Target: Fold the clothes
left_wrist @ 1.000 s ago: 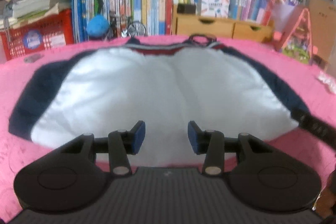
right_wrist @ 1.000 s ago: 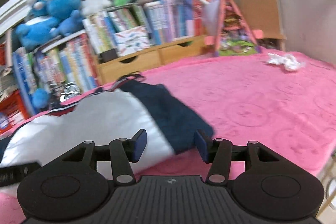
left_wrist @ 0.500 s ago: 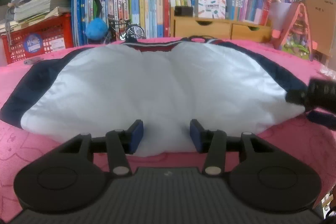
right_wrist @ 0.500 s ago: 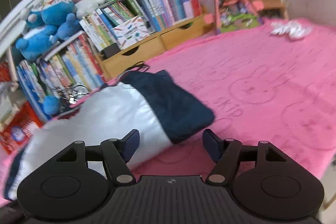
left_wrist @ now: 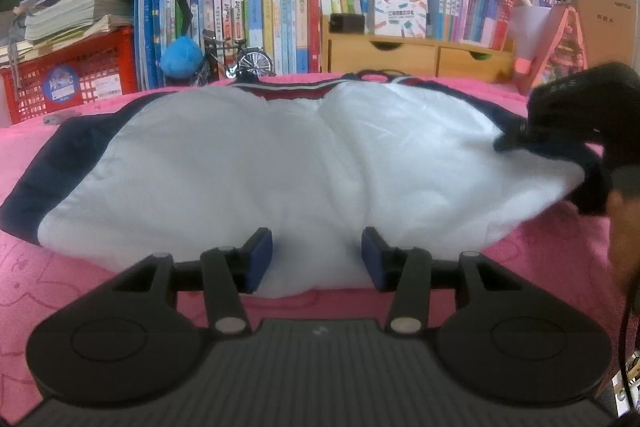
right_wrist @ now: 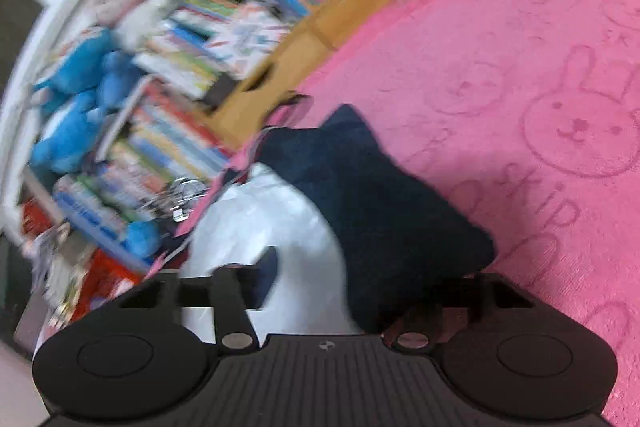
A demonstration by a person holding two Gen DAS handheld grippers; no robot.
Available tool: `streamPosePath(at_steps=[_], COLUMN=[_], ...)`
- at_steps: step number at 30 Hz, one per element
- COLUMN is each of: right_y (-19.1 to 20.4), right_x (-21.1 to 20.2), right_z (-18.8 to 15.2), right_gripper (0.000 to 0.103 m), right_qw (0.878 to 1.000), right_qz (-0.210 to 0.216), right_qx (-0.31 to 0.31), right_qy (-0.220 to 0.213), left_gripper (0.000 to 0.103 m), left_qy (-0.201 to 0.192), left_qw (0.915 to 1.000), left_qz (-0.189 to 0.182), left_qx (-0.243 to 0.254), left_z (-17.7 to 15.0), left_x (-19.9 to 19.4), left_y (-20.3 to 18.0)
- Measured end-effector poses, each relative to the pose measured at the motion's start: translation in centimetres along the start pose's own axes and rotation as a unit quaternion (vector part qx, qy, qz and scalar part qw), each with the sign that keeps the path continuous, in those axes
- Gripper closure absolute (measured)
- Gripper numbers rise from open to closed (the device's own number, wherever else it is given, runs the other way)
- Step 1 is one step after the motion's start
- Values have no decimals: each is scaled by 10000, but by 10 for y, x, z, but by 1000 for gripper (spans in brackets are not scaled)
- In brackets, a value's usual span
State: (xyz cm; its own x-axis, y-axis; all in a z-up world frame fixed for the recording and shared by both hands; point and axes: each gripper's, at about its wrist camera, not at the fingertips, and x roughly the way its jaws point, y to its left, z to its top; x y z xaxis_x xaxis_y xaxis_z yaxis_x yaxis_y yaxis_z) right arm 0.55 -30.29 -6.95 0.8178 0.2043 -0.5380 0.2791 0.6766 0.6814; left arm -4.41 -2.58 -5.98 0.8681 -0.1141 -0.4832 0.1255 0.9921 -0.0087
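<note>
Shirt (left_wrist: 288,171) spread flat on pink blanket (right_wrist: 520,75) | right gripper (right_wrist: 352,287) just closing on navy sleeve (right_wrist: 384,203) at shirt's right edge | left gripper (left_wrist: 316,259) half open over hem, empty | next: fold sleeve inward.

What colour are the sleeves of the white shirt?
Dark navy blue; the sleeve shows best in the right wrist view.

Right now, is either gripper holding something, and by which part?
The right gripper, its jaws just closing, has the shirt at its navy sleeve. The left gripper is open over the white hem, holding nothing.
</note>
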Motion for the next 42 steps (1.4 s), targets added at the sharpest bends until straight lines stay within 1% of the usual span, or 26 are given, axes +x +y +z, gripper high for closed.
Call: streamPosePath(at_steps=[1,4,6,7,10,12,13,14,15,17,19,20,21,22,23,24,25,26,28,31,33,35,38,39,40,42], right_y=[4,31,60,77,150,207,238,266,292,329,352,357,362,365,367,368,369,370,365,344,323,288,224,204,187,161], right_x=[4,15,21,22,18,20,24,31,39,56,69,72,72,68,60,52,43,34,15,-8,-24,-39,-51,-55,-59,-63], right_z=[5,20,27,29,22,2,-14,-34,-57,-107,-151,-167,-180,-184,-182,-177,-165,-154,-123,-74,-53,-38,-42,-46,-56,-82], right_gripper=[74,75,83,84,86,86,86,86,86,83,78,69,56,51,43,34,30,21,17,12,11,10,10,10,8,8], right_qw=[9996,9937,9901,9892,9854,9748,9637,9480,9269,8736,8181,7977,7798,7697,7645,7634,7675,7722,7885,8241,8463,8691,8912,8958,8971,8954], right_qz=[-246,-1019,-1275,-1288,-886,-536,-310,-98,111,567,919,1036,1175,1373,1605,1822,2018,2177,2355,2211,1967,1684,1419,1349,1273,1062], right_qx=[71,32,-251,-460,-1393,-2108,-2586,-3091,-3623,-4573,-5282,-5518,-5714,-5809,-5835,-5813,-5731,-5648,-5450,-5120,-4913,-4645,-4303,-4228,-4222,-4313], right_qy=[84,460,537,533,417,491,595,750,974,1566,2080,2199,2273,2265,2219,2148,2044,1932,1605,990,606,256,208,233,281,301], left_gripper=[56,56,55,55,55,55,55,56,56,56,56,56,56,56,56,56,56,56,57,56,56,54,45,44,42,41], left_qy=[-7,-27,-48,-66,-145,-190,-201,-210,-219,-234,-249,-266,-288,-316,-336,-352,-357,-359,-346,-276,-159,-54,-281,-382,-490,-501], left_qw=[10000,10000,9999,9998,9989,9976,9963,9946,9926,9894,9859,9851,9852,9858,9862,9864,9864,9861,9841,9748,9640,9520,9455,9454,9460,9438], left_qz=[-7,-45,-120,-176,-361,-498,-577,-655,-733,-824,-980,-1036,-1062,-1068,-1065,-1061,-1062,-1074,-1171,-1524,-1830,-2091,-2096,-2041,-1962,-1840], left_qx=[4,-17,-64,-101,-279,-446,-602,-772,-943,-1172,-1332,-1349,-1311,-1257,-1226,-1207,-1203,-1217,-1287,-1606,-1923,-2233,-2475,-2513,-2533,-2700], left_z=[0,-1,-2,-3,-6,-7,-8,-9,-10,-11,-13,-14,-15,-16,-17,-17,-17,-17,-17,-18,-19,-21,-21,-19,-16,-11], left_x=[0,-1,-2,-2,-5,-7,-8,-8,-9,-11,-12,-12,-13,-13,-13,-14,-14,-14,-13,-14,-15,-18,-31,-36,-39,-39], left_y=[0,1,4,6,16,24,32,39,47,59,67,69,69,68,67,66,65,64,66,81,95,110,129,134,139,148])
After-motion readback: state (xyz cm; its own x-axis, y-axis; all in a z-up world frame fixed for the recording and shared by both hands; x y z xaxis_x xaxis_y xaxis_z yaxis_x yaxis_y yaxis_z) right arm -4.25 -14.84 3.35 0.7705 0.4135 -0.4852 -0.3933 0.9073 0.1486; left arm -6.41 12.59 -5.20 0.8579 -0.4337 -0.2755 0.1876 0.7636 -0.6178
